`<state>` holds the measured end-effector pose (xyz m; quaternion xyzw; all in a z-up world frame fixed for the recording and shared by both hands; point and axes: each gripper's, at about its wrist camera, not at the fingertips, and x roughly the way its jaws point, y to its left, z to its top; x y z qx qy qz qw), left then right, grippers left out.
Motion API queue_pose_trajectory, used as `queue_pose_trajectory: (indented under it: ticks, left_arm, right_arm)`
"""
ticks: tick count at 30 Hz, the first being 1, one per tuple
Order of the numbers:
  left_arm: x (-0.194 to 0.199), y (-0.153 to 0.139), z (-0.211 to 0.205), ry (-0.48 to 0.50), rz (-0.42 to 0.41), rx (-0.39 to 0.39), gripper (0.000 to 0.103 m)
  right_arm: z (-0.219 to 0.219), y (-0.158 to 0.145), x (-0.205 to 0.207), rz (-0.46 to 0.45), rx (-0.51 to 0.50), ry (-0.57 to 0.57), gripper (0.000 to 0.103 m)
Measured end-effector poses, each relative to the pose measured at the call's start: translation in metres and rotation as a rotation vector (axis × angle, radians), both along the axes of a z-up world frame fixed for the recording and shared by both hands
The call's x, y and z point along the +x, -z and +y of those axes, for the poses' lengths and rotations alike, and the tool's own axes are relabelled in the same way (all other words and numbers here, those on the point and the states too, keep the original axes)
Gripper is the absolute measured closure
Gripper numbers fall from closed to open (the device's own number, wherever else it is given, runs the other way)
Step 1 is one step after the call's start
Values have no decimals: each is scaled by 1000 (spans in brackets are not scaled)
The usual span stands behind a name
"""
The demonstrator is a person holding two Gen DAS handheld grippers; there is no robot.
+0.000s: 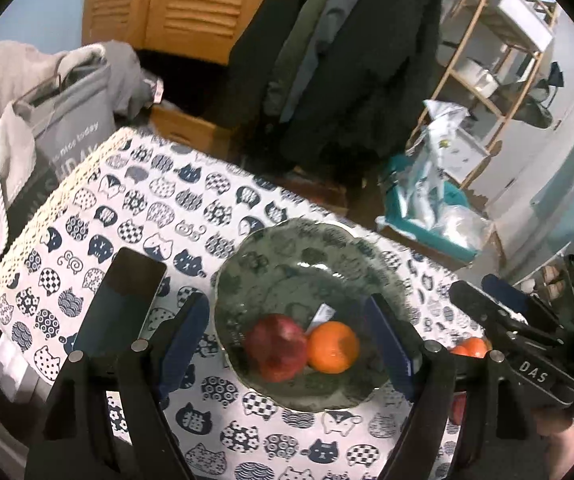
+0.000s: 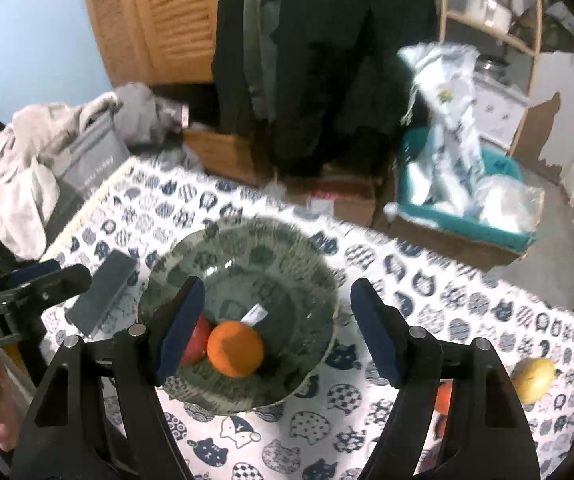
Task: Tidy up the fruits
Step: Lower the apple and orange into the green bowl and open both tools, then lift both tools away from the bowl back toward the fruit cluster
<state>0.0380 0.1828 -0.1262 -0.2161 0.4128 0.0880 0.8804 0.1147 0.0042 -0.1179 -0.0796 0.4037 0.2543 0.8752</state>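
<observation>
Right wrist view shows the dark green patterned glass bowl (image 2: 239, 264) on the cat-print desk (image 2: 467, 304) holding two fruits: one round orange (image 2: 235, 349) and one dark red apple (image 2: 197, 342). Still outside sit one yellow lemon (image 2: 534, 379) and at least one orange-red fruit (image 2: 443, 398), partly hidden. Judged roughly half done. Right gripper (image 2: 279, 332) fingers stand apart, empty; left gripper (image 1: 287, 344) fingers likewise.

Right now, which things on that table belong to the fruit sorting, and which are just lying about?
Belongs to the job:
- glass bowl
- red apple in the bowl
- orange in the bowl
- yellow fruit on the cloth
- orange fruit, partly hidden

Just lying about:
- phone beside the bowl
- teal bin
- grey clothes
</observation>
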Motion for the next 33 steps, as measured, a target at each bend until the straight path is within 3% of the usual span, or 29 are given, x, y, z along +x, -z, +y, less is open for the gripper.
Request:
queue_pose_trajectory:
  ticks: [14,21,33]
  left_arm:
    - [-24,-65,-32,35,-132,95,22]
    - [-33,-94,-57,66,-216,167,16]
    - [-40,-119,-99,133,-284,214,9]
  right_arm:
    - [-57,-78,-45,-201,92,53,27]
    - [-82,-99,-65,-257,101,66,27]
    - [-139,-123,-91,-330,118,134,19]
